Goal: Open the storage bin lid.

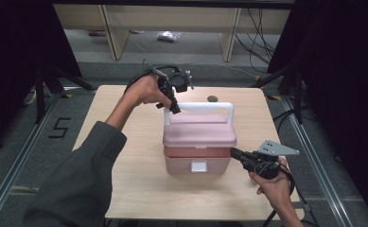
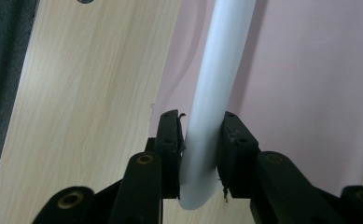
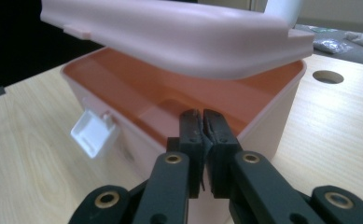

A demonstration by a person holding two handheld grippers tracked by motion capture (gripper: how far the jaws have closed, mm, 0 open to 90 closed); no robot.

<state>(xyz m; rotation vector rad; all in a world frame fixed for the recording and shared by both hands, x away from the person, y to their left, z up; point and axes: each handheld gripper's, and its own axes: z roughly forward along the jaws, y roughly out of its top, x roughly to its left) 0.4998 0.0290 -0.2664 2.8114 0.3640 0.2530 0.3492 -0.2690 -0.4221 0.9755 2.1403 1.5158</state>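
Observation:
A pink box [image 1: 198, 158] with a white front latch [image 1: 198, 165] stands mid-table. Its lid [image 1: 199, 130] is tilted up at the front, with a gap above the rim. My left gripper [image 1: 174, 109] is shut on the left end of the lid's white handle [image 1: 205, 106]; in the left gripper view the pads clamp the handle [image 2: 216, 93] from both sides. My right gripper [image 1: 233, 152] sits at the box's right side, its jaws shut with nothing between them. In the right gripper view the gripper [image 3: 202, 126] points at the box rim, under the raised lid [image 3: 170, 32], with an orange tray [image 3: 137, 88] inside and the latch [image 3: 93, 133] hanging open.
The wooden table [image 1: 125, 179] has a round hole [image 1: 212, 99] behind the box. Black stands flank the table on both sides. Beyond it are shelf legs and a plastic bag [image 1: 168, 36] on the floor.

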